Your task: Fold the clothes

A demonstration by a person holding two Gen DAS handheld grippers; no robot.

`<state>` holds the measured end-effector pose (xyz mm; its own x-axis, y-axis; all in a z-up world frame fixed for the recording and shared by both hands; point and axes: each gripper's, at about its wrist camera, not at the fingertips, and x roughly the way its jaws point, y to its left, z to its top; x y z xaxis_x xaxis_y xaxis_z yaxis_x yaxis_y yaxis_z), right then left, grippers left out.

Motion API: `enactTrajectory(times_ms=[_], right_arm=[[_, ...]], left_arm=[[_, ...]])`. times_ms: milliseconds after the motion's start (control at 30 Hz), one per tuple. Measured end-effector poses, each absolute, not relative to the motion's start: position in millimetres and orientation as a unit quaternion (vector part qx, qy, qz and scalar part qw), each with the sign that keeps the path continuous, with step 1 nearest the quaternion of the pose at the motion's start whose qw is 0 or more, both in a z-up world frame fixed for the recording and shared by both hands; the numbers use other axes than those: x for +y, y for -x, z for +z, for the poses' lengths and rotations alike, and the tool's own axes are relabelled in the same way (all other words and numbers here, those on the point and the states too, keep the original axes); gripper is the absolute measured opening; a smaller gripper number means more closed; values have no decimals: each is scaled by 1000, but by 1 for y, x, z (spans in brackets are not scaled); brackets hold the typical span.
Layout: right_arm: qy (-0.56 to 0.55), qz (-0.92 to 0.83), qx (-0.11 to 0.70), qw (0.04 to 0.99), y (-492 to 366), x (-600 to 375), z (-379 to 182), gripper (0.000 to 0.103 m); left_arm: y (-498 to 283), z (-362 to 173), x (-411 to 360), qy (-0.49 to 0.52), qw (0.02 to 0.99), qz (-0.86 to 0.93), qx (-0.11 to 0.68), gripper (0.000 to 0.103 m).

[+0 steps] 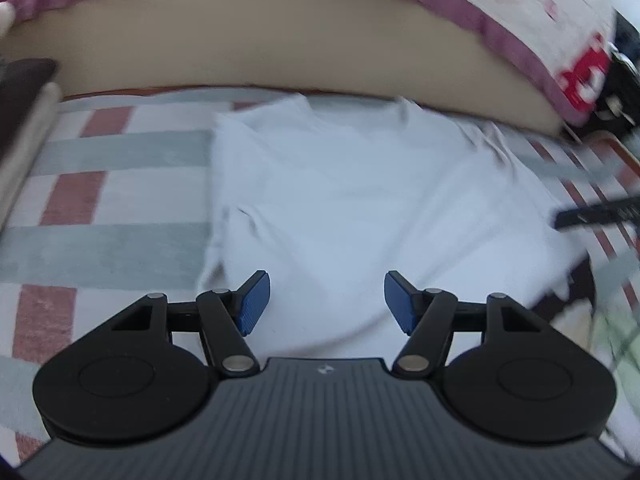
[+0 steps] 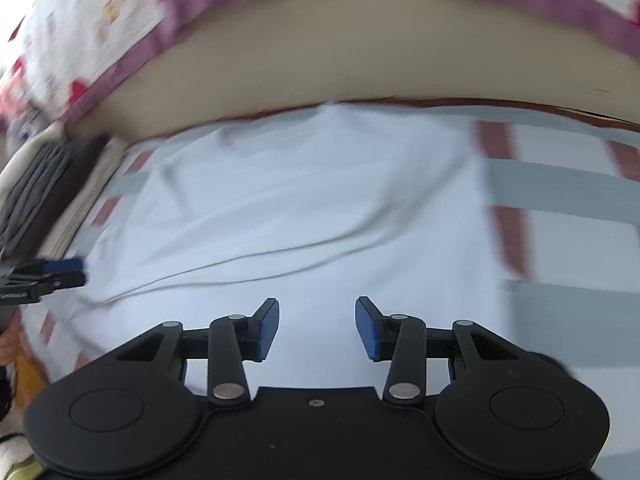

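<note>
Both claws, left [image 1: 327, 302] and right [image 2: 316, 328], gape empty just above the white shirt [image 1: 340, 200], which lies flat on the striped mat [image 1: 100, 192], likely so its near edge can be grabbed for folding

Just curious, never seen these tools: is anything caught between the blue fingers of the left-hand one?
No. The left gripper stands open, nothing clamped; only the white garment lies flat beyond the gap, as the left wrist view shows.
</note>
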<state>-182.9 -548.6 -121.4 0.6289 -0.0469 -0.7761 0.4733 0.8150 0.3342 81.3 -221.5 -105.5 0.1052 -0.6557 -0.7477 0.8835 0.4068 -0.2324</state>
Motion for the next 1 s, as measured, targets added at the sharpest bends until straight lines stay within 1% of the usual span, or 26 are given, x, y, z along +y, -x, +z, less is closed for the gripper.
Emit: enactTrajectory(times_ms=[33,67,100,200,300,333,367,400,467,500,600,700,833,933,1000], right_arm=[[-261,-138,410,863,172,-541,-123,53],[-255,-126,418,863,162,-533,-126,54],[-245,-115,427,863,152,-524,-129,55],[-209,-105,442,866,128,-496,-138,58],[-156,-100,459,869,112,-471,-148,61],[-118,-98,464,873,109,-459,-149,61],[-83,-98,466,875,107,-449,-149,61],[-52,-100,467,877,105,-441,-150,61],[-34,-108,463,879,104,-437,-149,61],[-46,-115,459,880,104,-442,-148,61],[-96,-161,438,879,114,-468,-145,61],[-135,-235,401,875,139,-504,-137,61],[-178,-301,364,863,168,-558,-119,62],[-234,-282,350,862,170,-593,-110,62],[-276,-253,357,856,157,-611,-113,62]], left_arm=[[-79,-107,-222,-148,716,-541,416,69],[-75,-109,-223,-162,710,-548,412,75],[-70,-112,-225,-175,703,-556,407,78],[-59,-125,-232,-219,708,-548,388,79],[-55,-144,-243,-257,749,-494,358,77],[-54,-146,-244,-258,758,-488,346,72],[-53,-146,-245,-259,765,-484,336,50],[-53,-146,-246,-260,772,-480,325,26],[-51,-145,-247,-262,785,-472,304,12],[-51,-145,-247,-262,792,-468,293,9],[-44,-143,-243,-258,806,-463,264,8],[-41,-140,-244,-259,814,-457,247,9],[-49,-140,-244,-238,814,-456,271,10],[-57,-139,-248,-221,800,-462,314,9],[-63,-136,-250,-223,796,-464,320,8]])
